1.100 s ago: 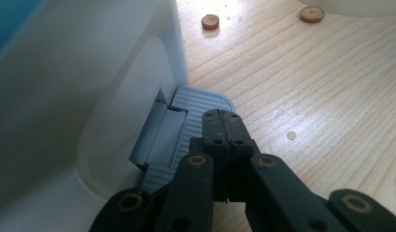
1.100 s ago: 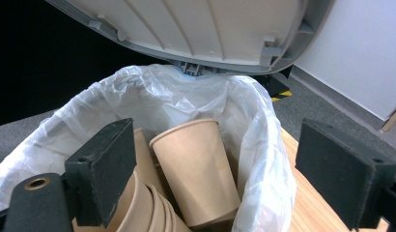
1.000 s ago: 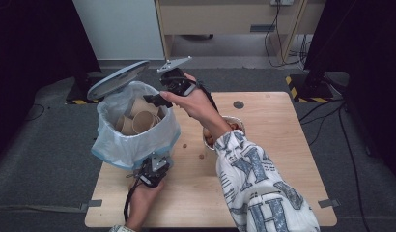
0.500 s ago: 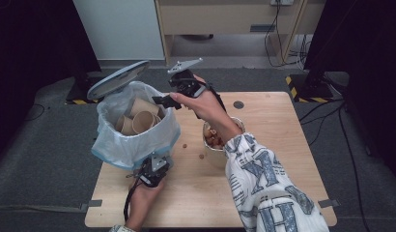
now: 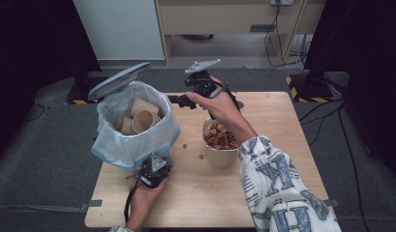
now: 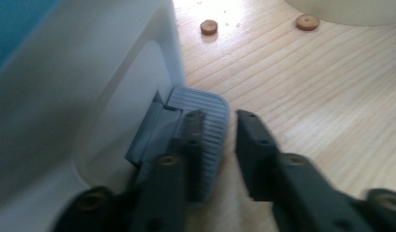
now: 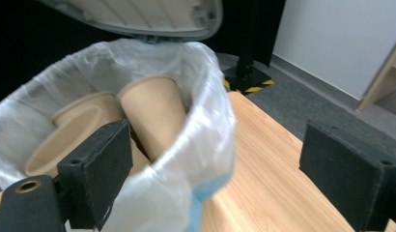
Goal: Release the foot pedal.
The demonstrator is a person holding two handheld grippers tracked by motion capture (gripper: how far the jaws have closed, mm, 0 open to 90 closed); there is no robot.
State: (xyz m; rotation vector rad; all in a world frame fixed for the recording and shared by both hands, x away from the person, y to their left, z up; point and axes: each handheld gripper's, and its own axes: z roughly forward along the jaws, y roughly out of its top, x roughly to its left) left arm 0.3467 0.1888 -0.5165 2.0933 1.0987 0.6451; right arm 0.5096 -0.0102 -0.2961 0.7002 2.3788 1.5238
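A pedal bin (image 5: 133,130) lined with a pale plastic bag is seen at centre left of the high view, its lid (image 5: 120,79) tipped up and paper cups (image 5: 143,121) lying inside. At the bin's foot, lower centre, the left gripper (image 5: 155,171) is held down on the grey pedal (image 6: 198,130); its jaws are set narrow, with one jaw resting on the pedal and nothing clasped between them. Compared with a second ago, the right gripper (image 5: 184,101) has been drawn back from above the bin's mouth toward upper centre; its jaws are spread wide and empty. This suggests a cup has just been dropped in. A cup of brown snacks (image 5: 220,142) stands at centre, with a few pieces (image 5: 202,155) scattered beside it. The surface is a light wooden table (image 5: 283,135), set on grey carpet, with dark curtains at both edges and a white wall at the top.
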